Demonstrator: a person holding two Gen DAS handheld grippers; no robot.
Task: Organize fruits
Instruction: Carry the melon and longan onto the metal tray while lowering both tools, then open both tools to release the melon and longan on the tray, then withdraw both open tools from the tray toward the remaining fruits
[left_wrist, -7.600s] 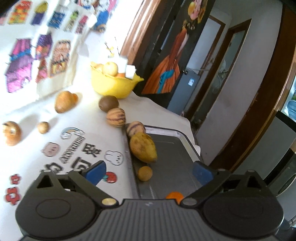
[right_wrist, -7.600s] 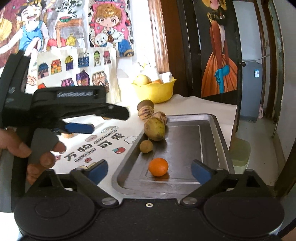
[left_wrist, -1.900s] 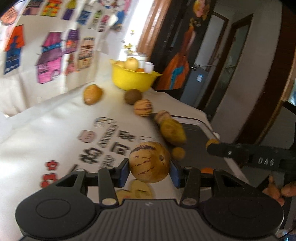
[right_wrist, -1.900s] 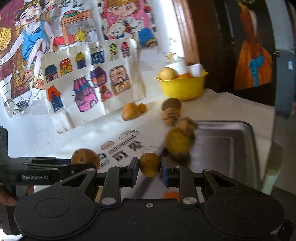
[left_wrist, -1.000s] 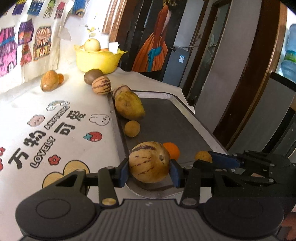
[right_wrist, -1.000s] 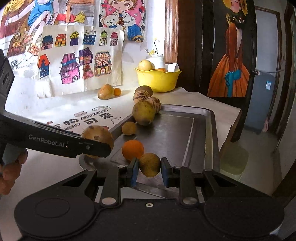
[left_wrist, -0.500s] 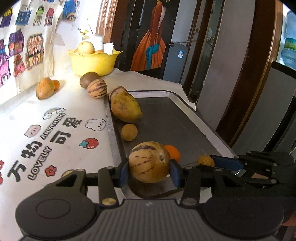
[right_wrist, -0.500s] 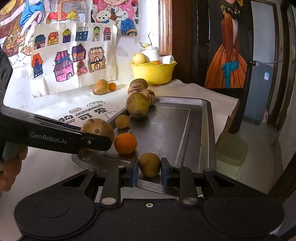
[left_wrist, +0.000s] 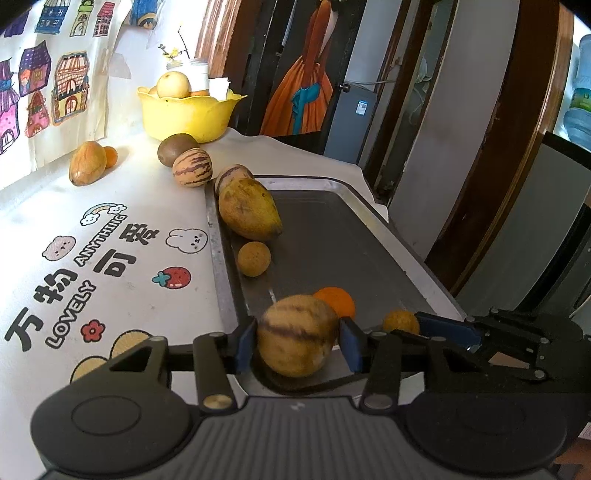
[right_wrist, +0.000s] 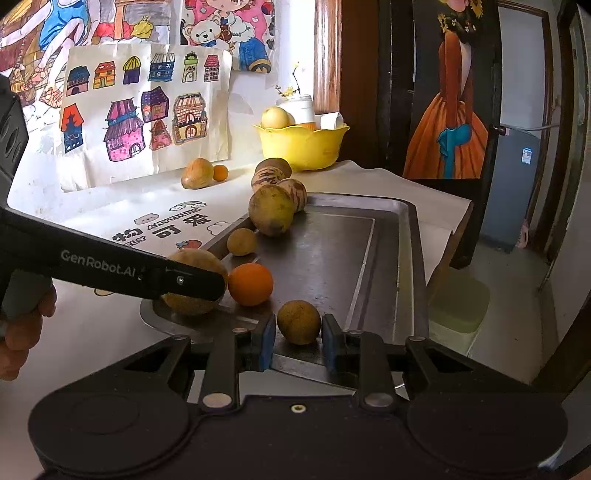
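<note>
My left gripper (left_wrist: 295, 345) stands at the near left corner of the metal tray (left_wrist: 332, 236), its pads slightly apart from the striped melon (left_wrist: 297, 334), which rests on the tray. My right gripper (right_wrist: 298, 341) has opened a little around the small brown fruit (right_wrist: 298, 321), which sits on the tray's near edge (right_wrist: 384, 258). An orange (right_wrist: 250, 284), a small round fruit (right_wrist: 242, 242) and a mango (right_wrist: 270, 209) also lie in the tray.
A yellow bowl (left_wrist: 184, 112) with fruit stands at the back. On the white cloth lie a kiwi (left_wrist: 176, 148), a striped melon (left_wrist: 192, 167), a mango (left_wrist: 87, 168) and a small orange (left_wrist: 110, 156). The table edge drops off on the right.
Both grippers lowered their fruits onto the tray's near end and their jaws have parted slightly; the striped melon has dropped and rolled a little between the left pads.
</note>
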